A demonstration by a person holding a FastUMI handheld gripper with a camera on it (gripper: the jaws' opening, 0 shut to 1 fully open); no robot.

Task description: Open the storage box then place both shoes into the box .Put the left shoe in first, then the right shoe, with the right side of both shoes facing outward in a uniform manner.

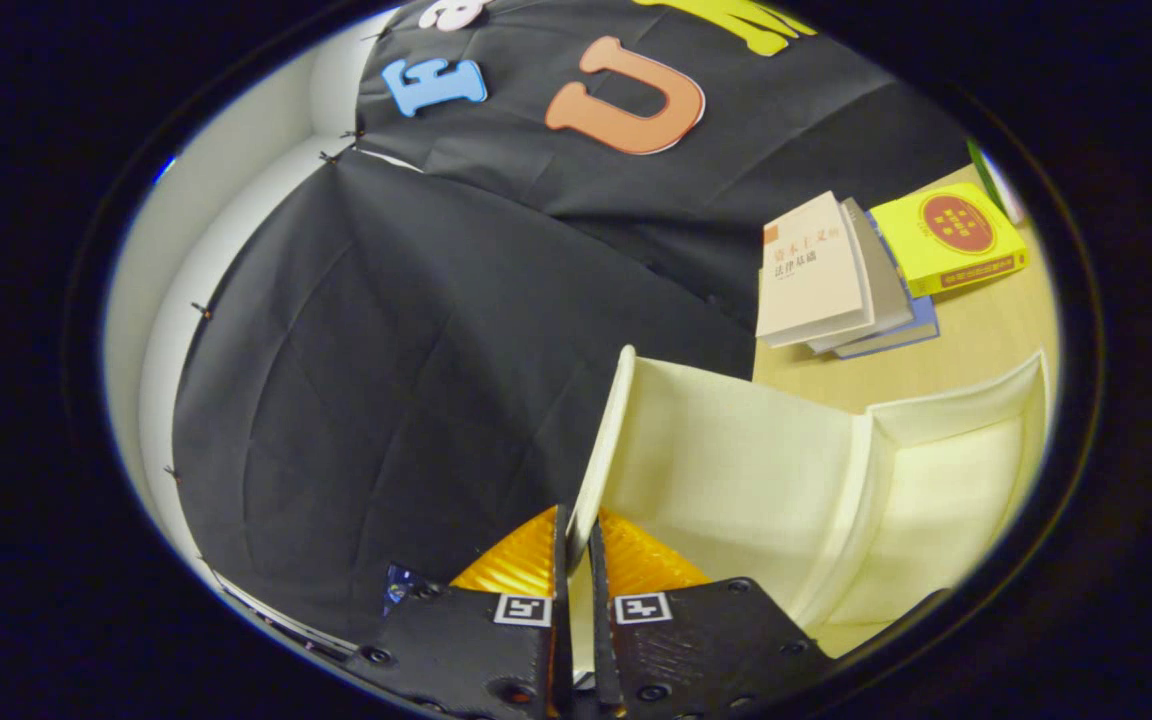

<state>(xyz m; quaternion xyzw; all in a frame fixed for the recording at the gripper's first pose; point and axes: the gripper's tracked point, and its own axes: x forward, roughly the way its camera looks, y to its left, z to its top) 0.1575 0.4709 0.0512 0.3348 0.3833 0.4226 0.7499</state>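
My gripper (576, 530) is shut on the cream lid (736, 470) of the storage box, both fingers pressing its thin edge from either side. The lid stands swung up, its inner face turned toward the box body (956, 480), which lies open to the right of the fingers. I can see the box's pale inside walls. The view is tilted, so the table slopes away on the right.
Beyond the box, a stack of books (826, 275) lies on the light wooden table (986, 340), with a yellow book (951, 240) beside it. The black cloth wall hangs behind and to the left of the lid.
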